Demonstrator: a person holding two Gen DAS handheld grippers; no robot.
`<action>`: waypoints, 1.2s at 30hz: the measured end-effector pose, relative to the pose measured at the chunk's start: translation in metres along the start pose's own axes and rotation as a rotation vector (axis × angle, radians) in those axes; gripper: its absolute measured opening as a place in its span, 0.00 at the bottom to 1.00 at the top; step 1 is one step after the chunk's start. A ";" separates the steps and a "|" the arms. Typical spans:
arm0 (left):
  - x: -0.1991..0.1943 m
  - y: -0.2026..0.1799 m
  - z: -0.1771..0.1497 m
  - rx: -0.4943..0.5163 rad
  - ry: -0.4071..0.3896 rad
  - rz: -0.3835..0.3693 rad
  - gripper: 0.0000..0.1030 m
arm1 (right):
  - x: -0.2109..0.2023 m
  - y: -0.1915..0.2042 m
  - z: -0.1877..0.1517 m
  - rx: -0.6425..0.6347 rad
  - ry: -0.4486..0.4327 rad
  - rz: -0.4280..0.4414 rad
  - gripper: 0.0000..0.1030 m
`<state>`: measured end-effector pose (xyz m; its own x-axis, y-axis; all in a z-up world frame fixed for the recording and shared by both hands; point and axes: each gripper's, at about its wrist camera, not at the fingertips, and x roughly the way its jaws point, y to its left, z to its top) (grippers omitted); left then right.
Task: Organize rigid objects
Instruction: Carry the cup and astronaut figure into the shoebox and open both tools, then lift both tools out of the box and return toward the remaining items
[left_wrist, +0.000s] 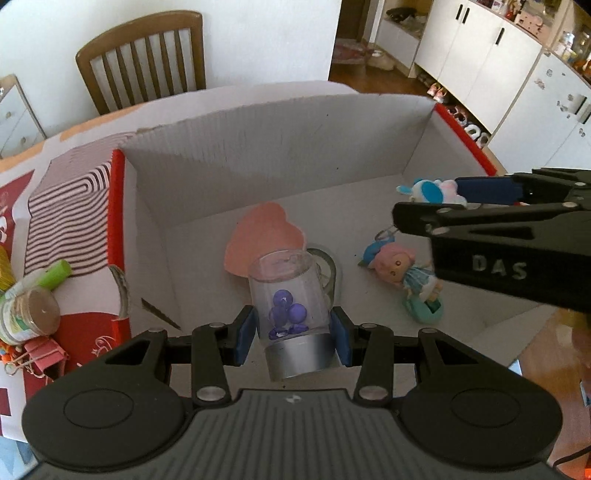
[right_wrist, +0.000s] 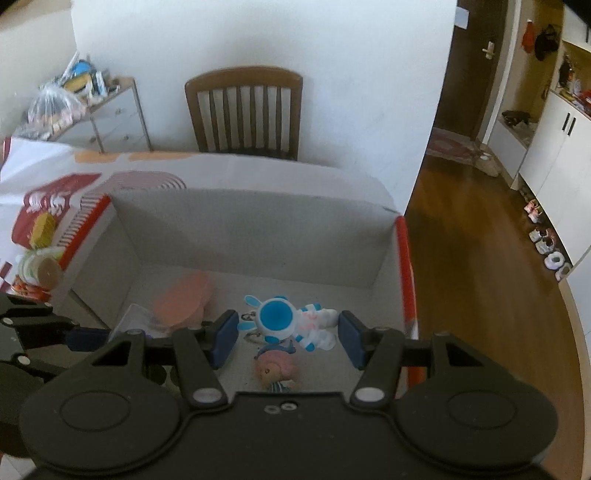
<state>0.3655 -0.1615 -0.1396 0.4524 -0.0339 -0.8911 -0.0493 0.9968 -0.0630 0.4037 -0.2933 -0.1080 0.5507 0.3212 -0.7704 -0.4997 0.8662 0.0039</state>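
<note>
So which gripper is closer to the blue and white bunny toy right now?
Right. The right gripper has the bunny toy between its fingers; the left gripper is off to the side, holding a clear jar.

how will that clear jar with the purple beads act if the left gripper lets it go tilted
The clear jar is round with smooth walls, so laid on its side it would probably roll across the box floor. Its loose purple beads likely shift. The left gripper pads flank it.
</note>
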 end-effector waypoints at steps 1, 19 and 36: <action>0.002 0.000 0.000 -0.002 0.008 -0.001 0.42 | 0.003 -0.001 0.000 -0.006 0.010 -0.001 0.56; 0.039 -0.001 0.002 -0.047 0.096 0.004 0.42 | 0.039 0.007 0.004 -0.074 0.165 -0.023 0.57; 0.040 -0.004 0.002 -0.054 0.095 0.045 0.45 | 0.049 0.011 0.008 -0.078 0.217 -0.021 0.58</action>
<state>0.3856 -0.1666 -0.1745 0.3621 0.0015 -0.9321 -0.1171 0.9922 -0.0439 0.4306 -0.2647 -0.1406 0.4094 0.2059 -0.8888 -0.5443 0.8369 -0.0568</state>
